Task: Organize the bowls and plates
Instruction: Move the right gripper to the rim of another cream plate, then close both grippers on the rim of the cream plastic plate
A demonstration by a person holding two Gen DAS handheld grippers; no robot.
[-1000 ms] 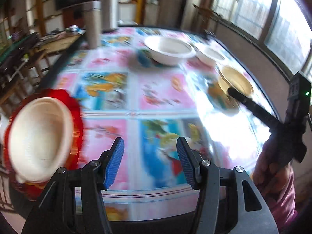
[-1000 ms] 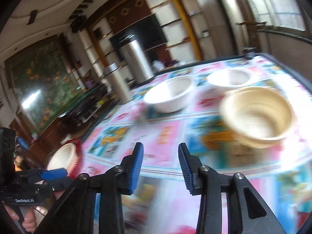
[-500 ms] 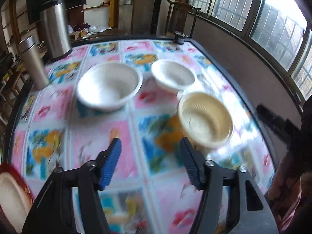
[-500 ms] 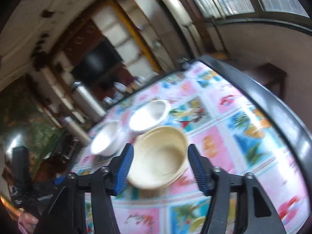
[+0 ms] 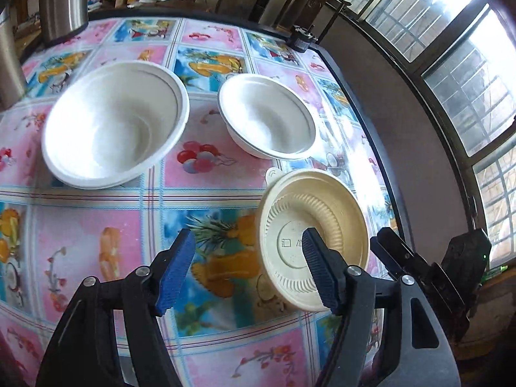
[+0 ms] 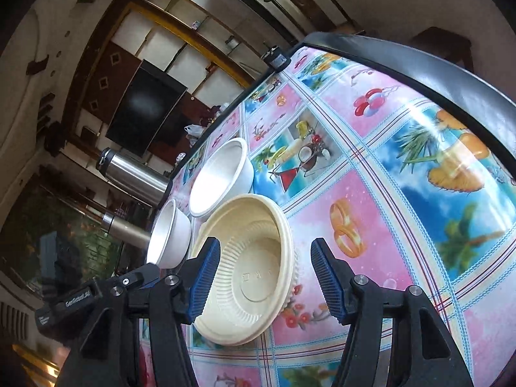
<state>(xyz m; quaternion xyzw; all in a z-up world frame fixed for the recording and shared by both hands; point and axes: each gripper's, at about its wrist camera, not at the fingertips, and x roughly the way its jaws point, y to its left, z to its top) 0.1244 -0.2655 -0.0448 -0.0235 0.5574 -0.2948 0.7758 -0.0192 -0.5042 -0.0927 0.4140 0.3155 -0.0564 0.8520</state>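
A cream ribbed bowl (image 5: 290, 219) sits near the right edge of the colourful table (image 5: 96, 258). Behind it stand a large white bowl (image 5: 113, 129) and a smaller white bowl (image 5: 267, 116). My left gripper (image 5: 248, 267) is open just above the table, its right finger overlapping the cream bowl's near side. In the right wrist view, rolled sideways, my right gripper (image 6: 266, 274) is open around the cream bowl (image 6: 251, 232): the left finger is over its inside and the right finger is outside its rim. Nothing is held. Both white bowls (image 6: 222, 177) (image 6: 169, 235) lie beyond.
Two steel flasks (image 6: 135, 174) (image 6: 122, 229) stand at the table's far left side. The table's black rim (image 6: 419, 64) runs close by the cream bowl, with a wall and windows (image 5: 451, 64) beyond. The other gripper's body (image 5: 419, 264) shows at the right.
The left view swung away from a red plate holding a white dish and closed in on the three bowls. The right gripper rolled sideways and came up to the cream bowl. Both stayed open.
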